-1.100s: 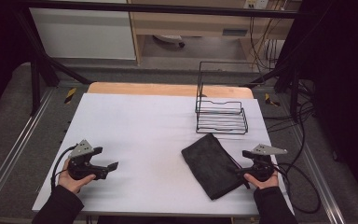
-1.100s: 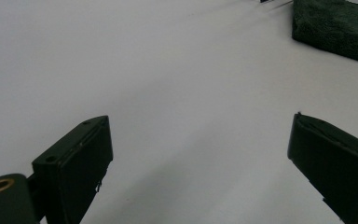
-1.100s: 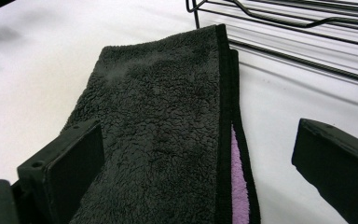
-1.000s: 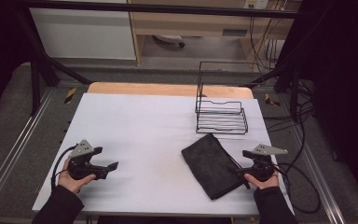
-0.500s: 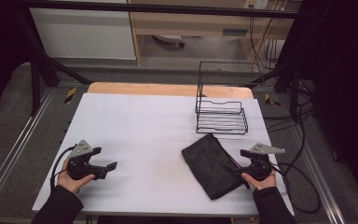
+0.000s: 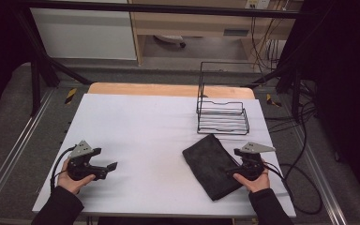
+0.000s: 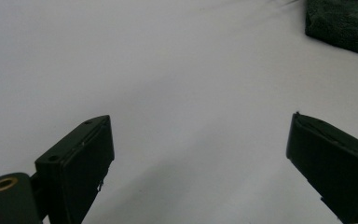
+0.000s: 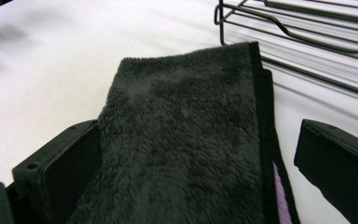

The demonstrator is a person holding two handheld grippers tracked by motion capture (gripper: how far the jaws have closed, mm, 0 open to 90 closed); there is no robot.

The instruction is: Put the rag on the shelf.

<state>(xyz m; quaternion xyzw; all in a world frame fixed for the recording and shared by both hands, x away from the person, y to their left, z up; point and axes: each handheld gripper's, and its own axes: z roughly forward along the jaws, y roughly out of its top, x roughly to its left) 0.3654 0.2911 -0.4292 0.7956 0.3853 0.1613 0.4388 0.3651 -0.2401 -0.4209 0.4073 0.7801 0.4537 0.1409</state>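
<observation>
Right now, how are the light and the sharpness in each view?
High view: even light on the white table, dark surroundings, slightly soft. Left gripper view: the fingers are blurred and cast a faint shadow. Right gripper view: the dark towel shows clear pile, and the wire rack has bright table glare behind.

Left gripper [image 7: 200,158]: jaws spread wide, one rising at lower left, the other at lower right, nothing between them. A brass-coloured ring sits on the gripper body at the bottom left corner. White table [image 7: 168,70] lies under and beyond the jaws. Dark cloth [image 7: 342,23], fuzzy-textured, lies on the table at the top right corner, well apart from both jaws.
</observation>
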